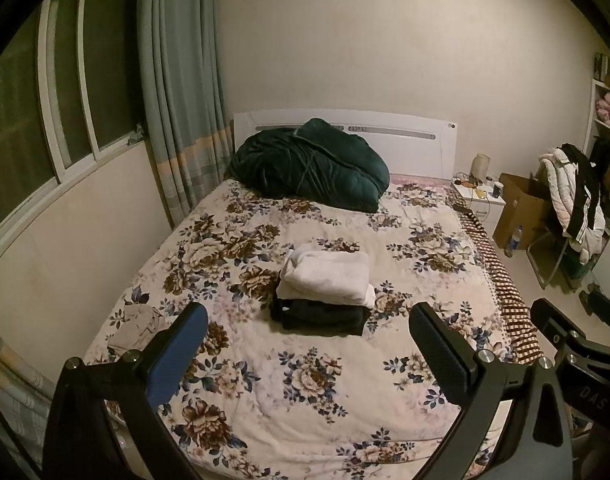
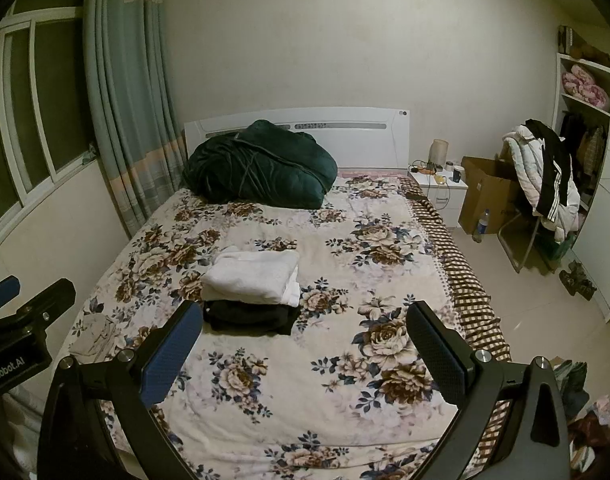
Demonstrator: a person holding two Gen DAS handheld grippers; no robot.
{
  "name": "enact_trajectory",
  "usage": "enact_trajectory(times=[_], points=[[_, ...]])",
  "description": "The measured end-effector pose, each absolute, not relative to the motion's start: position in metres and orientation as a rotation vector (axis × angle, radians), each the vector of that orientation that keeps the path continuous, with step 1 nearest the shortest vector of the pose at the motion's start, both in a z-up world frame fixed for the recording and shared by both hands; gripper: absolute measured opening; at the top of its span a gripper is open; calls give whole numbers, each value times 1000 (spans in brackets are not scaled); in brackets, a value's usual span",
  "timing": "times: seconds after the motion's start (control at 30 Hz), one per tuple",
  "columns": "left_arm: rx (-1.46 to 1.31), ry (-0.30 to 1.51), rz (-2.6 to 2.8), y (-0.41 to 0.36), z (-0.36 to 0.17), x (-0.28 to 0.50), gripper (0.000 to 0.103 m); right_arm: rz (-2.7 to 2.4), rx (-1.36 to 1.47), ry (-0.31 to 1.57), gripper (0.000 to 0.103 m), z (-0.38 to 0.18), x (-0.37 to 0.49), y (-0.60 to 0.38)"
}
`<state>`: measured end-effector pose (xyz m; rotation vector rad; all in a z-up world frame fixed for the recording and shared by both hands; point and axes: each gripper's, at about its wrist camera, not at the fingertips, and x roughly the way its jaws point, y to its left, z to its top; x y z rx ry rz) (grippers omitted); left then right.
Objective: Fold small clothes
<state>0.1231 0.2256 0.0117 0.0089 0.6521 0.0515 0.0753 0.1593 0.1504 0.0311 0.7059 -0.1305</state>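
A folded white garment (image 1: 325, 276) (image 2: 251, 276) lies on top of a folded black garment (image 1: 317, 316) (image 2: 249, 316) in the middle of the floral bed (image 1: 305, 380) (image 2: 305, 380). A crumpled beige garment (image 1: 139, 326) (image 2: 95, 332) lies near the bed's left edge. My left gripper (image 1: 307, 320) hovers open above the near part of the bed, short of the stack, with nothing between its fingers. My right gripper (image 2: 305, 320) is open too, to the right of the stack and holding nothing. Each gripper shows at the edge of the other's view.
A dark green quilt (image 1: 309, 168) (image 2: 261, 168) is bundled at the headboard. Right of the bed stand a white nightstand (image 2: 439, 192), a cardboard box (image 2: 489, 196), a bottle (image 2: 480, 226) and a chair draped with jackets (image 2: 545, 172). A pile of clothes (image 2: 585, 412) lies on the floor.
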Motion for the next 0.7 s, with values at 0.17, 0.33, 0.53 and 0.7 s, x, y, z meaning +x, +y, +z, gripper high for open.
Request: enact_trajectory(times=[0.17,0.33,0.53,0.7], points=[[6,654,54,224,11,120,103,-129,33,707,103,150,76,160],[5,656,57,222,15,120,103,-129,35,708,103,149,75,161],[5,654,68,223,15,119,103,-133,37,707,103,149,74,164],[3,652,76,224,17,116,103,-131,40,705,103,150,74,166]])
